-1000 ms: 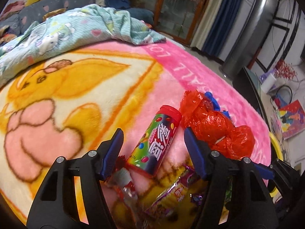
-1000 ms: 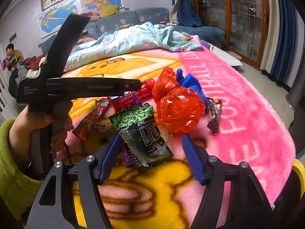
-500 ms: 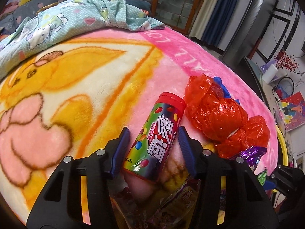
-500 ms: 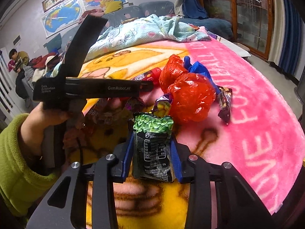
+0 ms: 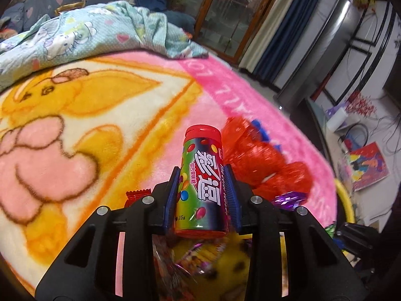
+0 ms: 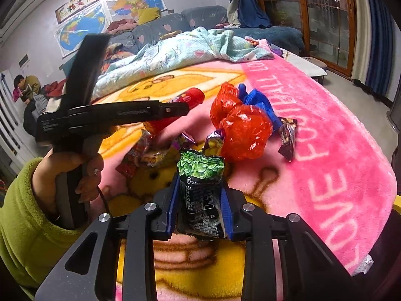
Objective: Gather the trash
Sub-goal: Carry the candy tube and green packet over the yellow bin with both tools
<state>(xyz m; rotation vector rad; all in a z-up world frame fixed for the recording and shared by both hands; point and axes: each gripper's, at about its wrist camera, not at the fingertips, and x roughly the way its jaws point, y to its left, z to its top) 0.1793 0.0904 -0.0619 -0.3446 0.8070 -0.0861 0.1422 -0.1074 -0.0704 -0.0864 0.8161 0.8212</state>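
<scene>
1. While the left gripper [image 5: 203, 185] points out over the bed, its blue-padded jaws are clamped on a small cylindrical candy tube with a red cap and a rainbow label [image 5: 203, 183], cap end pointing away from the camera, lifted off the fluffy pink and yellow cartoon blanket [image 5: 75, 130].
2. The right gripper [image 6: 200, 200] has its jaws pinched tight on a crinkly black snack wrapper with a green leafy top [image 6: 200, 188], held upright above the blanket.
3. The rest of the trash sits in a loose pile just past both grippers: a crumpled red plastic bag [image 6: 240, 128], a scrunched blue plastic bag [image 6: 260, 102] tucked right behind it, a dark brown candy-bar wrapper [image 6: 287, 138] just beside those, plus a few purple and red wrappers [image 6: 140, 153] closer in.
4. From the right wrist you can see a hand in a lime green sleeve [image 6: 72, 173] wrapped round the left gripper's handle.
5. A pale blue cartoon-print quilt [image 5: 82, 32] is bunched up at the far end of the bed.
</scene>
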